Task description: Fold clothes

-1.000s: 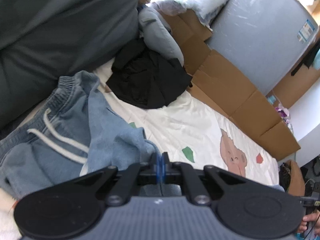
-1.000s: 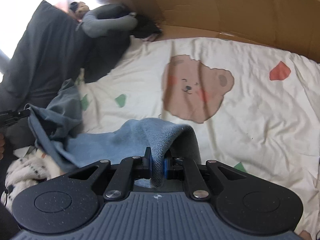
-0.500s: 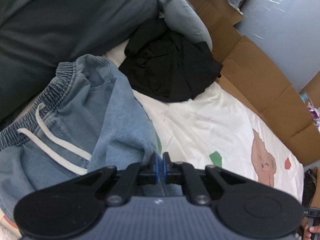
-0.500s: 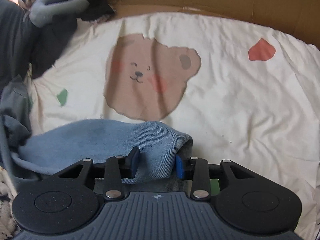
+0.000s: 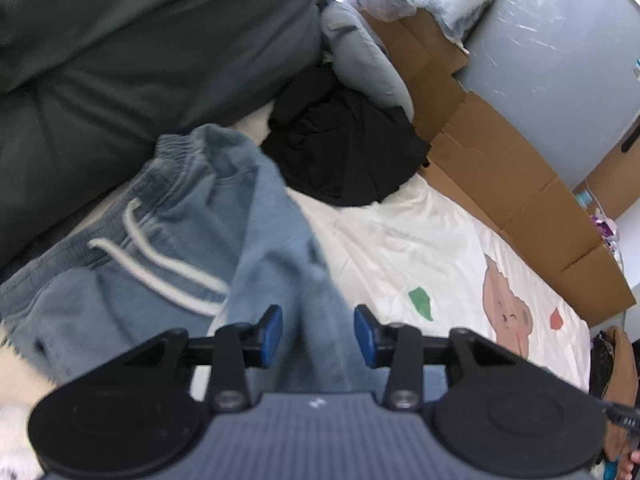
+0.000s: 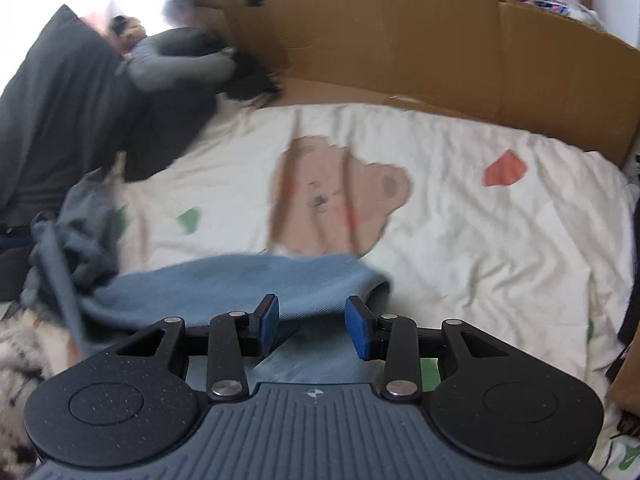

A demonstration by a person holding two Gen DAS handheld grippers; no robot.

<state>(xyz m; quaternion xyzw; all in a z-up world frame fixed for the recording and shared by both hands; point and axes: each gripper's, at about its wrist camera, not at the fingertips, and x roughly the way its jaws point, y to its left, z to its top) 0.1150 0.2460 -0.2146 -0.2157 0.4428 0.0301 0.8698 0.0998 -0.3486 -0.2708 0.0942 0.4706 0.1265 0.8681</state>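
Light blue denim shorts (image 5: pixel 192 248) with a white drawstring (image 5: pixel 160 268) lie on a cream bedsheet (image 5: pixel 420 240). A fold of the denim runs between the blue pads of my left gripper (image 5: pixel 318 330), which is open. In the right wrist view a folded leg of the shorts (image 6: pixel 240 284) lies flat on the sheet just beyond my right gripper (image 6: pixel 312 324), which is open too, with denim below its pads.
A black garment (image 5: pixel 344 152) and a grey one (image 5: pixel 364 64) lie at the head of the bed by dark grey pillows (image 5: pixel 120 48). Cardboard (image 6: pixel 440 52) lines the far bed edge. The sheet bears a bear print (image 6: pixel 336 196).
Both grippers have opened and let go of the denim: the right one half a second ago, the left one just now. The shorts' leg has dropped flat onto the sheet.
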